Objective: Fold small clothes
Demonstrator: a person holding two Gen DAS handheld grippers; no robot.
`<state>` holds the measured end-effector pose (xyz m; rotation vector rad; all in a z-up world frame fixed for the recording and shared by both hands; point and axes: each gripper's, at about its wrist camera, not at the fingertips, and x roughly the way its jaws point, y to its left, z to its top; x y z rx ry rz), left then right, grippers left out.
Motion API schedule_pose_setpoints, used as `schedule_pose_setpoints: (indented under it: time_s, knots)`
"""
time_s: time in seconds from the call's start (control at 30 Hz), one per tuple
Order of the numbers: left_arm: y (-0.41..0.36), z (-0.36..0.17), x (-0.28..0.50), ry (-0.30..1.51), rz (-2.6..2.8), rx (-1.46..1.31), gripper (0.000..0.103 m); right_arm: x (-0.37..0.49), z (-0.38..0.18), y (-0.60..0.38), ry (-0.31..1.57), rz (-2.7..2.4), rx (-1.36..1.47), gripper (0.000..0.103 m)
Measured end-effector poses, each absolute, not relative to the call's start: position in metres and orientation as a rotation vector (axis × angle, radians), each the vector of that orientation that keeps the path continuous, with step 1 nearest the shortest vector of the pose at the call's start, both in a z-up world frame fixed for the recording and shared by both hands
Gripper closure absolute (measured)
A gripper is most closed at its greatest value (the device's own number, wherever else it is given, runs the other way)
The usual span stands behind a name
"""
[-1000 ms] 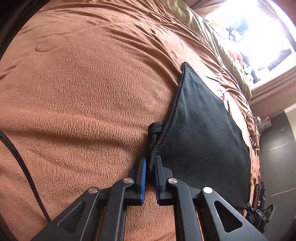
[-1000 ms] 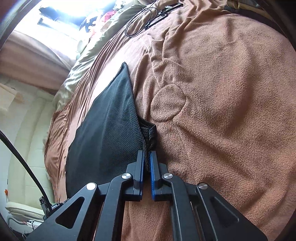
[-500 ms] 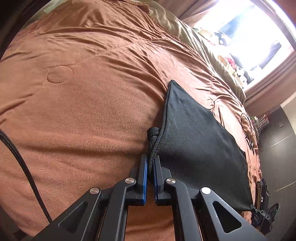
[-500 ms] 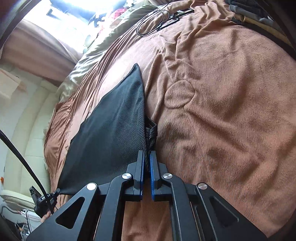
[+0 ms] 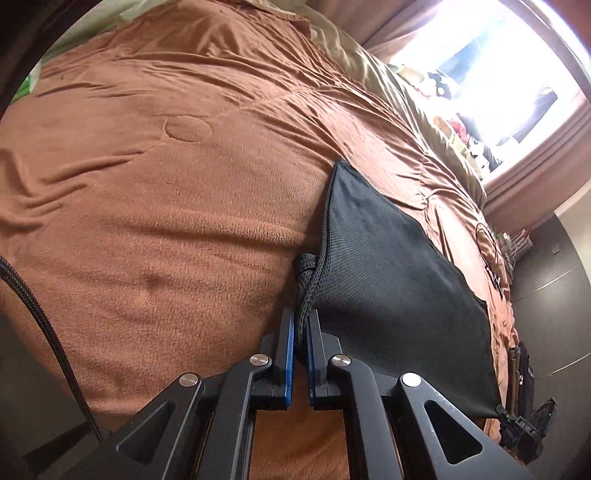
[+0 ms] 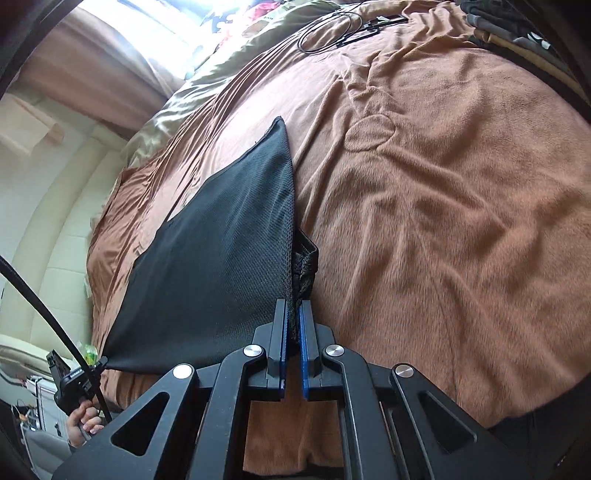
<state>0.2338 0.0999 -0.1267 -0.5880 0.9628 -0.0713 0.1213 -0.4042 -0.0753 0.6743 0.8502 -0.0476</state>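
Holding one corner each, both tongs lift a black mesh cloth (image 5: 388,273) over a bed with a brown blanket (image 5: 155,206). The left tongs (image 5: 302,332) are pinched tight on a bunched corner of the cloth, and the blue pads (image 5: 288,354) press the folds between them. From there the cloth fans out toward 2 o'clock, and its far lower corner at 4 o'clock ends at the other tongs.

In the right wrist view, the right tongs (image 6: 293,325) are also squeezed shut on a bunched corner. The cloth (image 6: 221,266) spreads toward 10 o'clock, with one pointed corner up at 12 o'clock. Its far corner at 8 o'clock is caught in the left tongs, and a hand (image 6: 83,421) grips that tool from below.

A round stitched patch (image 6: 369,131) sits on the blanket at 1 o'clock. A black cable (image 6: 332,31) lies coiled near the top of the bed. A bright window (image 5: 491,85) glows at 2 o'clock in the left wrist view
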Motion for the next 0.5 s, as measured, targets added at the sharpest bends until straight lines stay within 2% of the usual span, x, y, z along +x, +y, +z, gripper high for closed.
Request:
schedule_pose_setpoints:
  time_s: [0.5]
  knots:
    - [0.125, -0.141, 0.184, 0.946, -0.095, -0.643, 0.098, 0.087, -0.072, -0.382, 0.866, -0.054, 0.596, 0.099]
